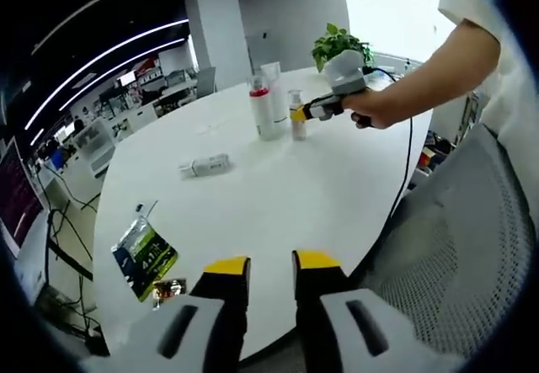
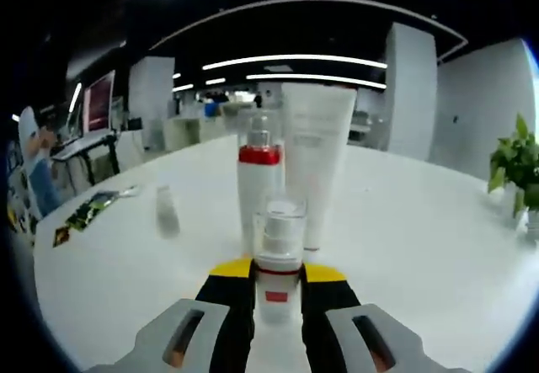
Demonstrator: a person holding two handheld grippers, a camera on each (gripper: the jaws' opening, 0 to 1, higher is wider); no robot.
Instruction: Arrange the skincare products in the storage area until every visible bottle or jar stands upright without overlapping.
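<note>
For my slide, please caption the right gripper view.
Right gripper holding a small bottle before a pump bottle and tube.

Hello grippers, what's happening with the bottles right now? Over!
Right gripper shut on small clear bottle, upright beside red-banded white bottle and tall white tube. Left gripper open, idle. Small white bottle lying flat.

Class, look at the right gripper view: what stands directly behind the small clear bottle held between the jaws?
Behind the small clear bottle stands a white bottle with a red band, and beside that a tall white tube. The small bottle covers the red-banded bottle's base, so that cannot be seen.
</note>
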